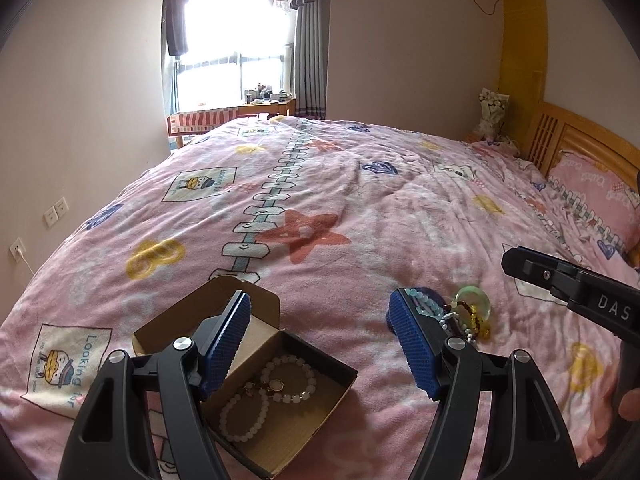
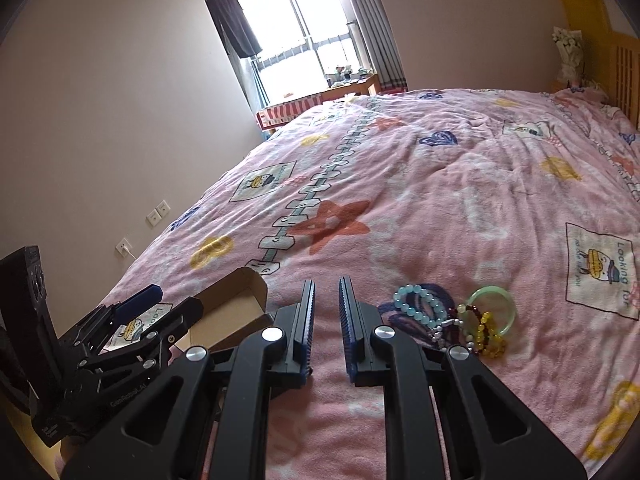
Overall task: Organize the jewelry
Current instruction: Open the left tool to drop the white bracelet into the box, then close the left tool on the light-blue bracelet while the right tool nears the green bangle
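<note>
An open cardboard box (image 1: 340, 370) lies on the pink bedspread, with white bead bracelets (image 1: 276, 394) inside it. My left gripper (image 1: 320, 300) hovers over the box's right edge, jaws wide open and nothing between them. To its right lies a jewelry pile (image 1: 468, 314), partly hidden behind the right finger. The right wrist view shows the pile as a pale blue bead bracelet (image 2: 420, 304), a green bangle (image 2: 494, 308) and amber beads (image 2: 490, 340). My right gripper (image 2: 327, 284) hangs left of that pile, its jaws nearly together and empty. The box (image 2: 232, 304) and left gripper (image 2: 172, 302) sit at the left of that view.
The pink patterned bedspread (image 1: 360, 208) stretches far ahead. A pillow (image 1: 592, 196) and wooden headboard (image 1: 560, 136) are at the right. A small table (image 1: 240, 114) stands under the window beyond the bed's end. The wall with sockets (image 1: 56, 210) runs along the left.
</note>
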`<control>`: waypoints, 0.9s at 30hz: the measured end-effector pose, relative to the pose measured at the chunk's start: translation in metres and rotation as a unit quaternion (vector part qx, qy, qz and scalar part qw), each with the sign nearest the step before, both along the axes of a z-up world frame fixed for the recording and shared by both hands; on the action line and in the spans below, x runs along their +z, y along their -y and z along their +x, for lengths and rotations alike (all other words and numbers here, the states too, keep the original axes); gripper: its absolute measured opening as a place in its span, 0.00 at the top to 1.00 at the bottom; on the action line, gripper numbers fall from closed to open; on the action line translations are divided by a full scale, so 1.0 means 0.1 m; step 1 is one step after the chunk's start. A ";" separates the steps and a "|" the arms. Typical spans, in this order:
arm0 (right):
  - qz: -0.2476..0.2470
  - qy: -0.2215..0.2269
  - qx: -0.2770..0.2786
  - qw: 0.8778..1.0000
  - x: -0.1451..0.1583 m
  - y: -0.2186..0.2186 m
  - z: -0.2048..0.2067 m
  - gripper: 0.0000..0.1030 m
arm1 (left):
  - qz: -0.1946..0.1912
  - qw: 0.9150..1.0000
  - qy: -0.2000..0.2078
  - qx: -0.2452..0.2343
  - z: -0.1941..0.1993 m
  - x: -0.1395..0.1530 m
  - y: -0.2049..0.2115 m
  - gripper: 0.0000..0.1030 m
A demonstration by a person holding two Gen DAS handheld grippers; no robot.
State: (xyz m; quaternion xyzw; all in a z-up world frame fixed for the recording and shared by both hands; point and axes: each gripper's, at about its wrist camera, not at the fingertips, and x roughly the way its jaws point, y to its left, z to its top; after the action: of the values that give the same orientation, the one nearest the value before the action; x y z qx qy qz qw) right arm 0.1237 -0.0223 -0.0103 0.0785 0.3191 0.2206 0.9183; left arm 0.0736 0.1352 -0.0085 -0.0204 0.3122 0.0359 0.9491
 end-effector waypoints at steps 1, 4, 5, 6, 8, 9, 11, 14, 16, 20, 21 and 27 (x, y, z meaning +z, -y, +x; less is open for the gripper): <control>0.001 -0.001 -0.004 1.000 -0.02 0.07 0.00 0.86 | 0.003 1.000 -0.001 -0.002 0.02 -0.01 0.05 0.30; 0.007 -0.006 -0.016 1.000 -0.06 0.26 -0.01 0.86 | 0.003 1.000 -0.002 -0.011 0.06 -0.03 0.17 0.30; 0.009 -0.007 -0.021 1.000 -0.07 0.33 -0.02 0.86 | 0.002 1.000 -0.002 -0.015 0.07 -0.03 0.21 0.30; 0.010 -0.008 -0.026 1.000 -0.09 0.41 -0.02 0.86 | 0.003 1.000 -0.002 -0.018 0.08 -0.04 0.25 0.30; 0.012 -0.010 -0.038 0.999 -0.12 0.57 -0.02 0.86 | 0.006 1.000 -0.004 -0.022 0.12 -0.07 0.34 0.30; 0.014 -0.012 -0.045 0.999 -0.13 0.65 -0.02 0.86 | 0.006 1.000 -0.006 -0.026 0.13 -0.09 0.38 0.30; 0.019 -0.016 -0.058 0.998 -0.16 0.82 0.00 0.82 | 0.006 0.999 -0.012 -0.034 0.18 -0.14 0.46 0.30; 0.018 -0.017 -0.084 0.996 -0.19 1.06 0.04 0.76 | 0.007 0.999 -0.026 -0.043 0.25 -0.22 0.58 0.30; 0.023 -0.024 -0.096 0.995 -0.24 1.21 0.08 0.75 | -0.007 0.998 -0.035 -0.049 0.32 -0.27 0.63 0.30; 0.034 -0.049 -0.105 0.993 -0.41 1.41 0.20 0.75 | -0.037 0.996 -0.052 -0.055 0.49 -0.38 0.71 0.30; 0.036 -0.055 -0.105 0.992 -0.45 1.44 0.24 0.75 | -0.036 0.996 -0.057 -0.053 0.53 -0.40 0.74 0.30; 0.048 -0.082 -0.101 0.990 -0.73 1.52 0.48 0.75 | -0.031 0.995 -0.080 -0.058 0.74 -0.59 0.81 0.30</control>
State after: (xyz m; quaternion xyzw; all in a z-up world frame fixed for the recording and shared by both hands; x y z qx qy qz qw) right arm 0.1712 -0.1746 -0.0829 0.1721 0.3733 0.1350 0.9016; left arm 0.1480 0.0545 -0.0679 -0.0285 0.3885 -0.0269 0.9206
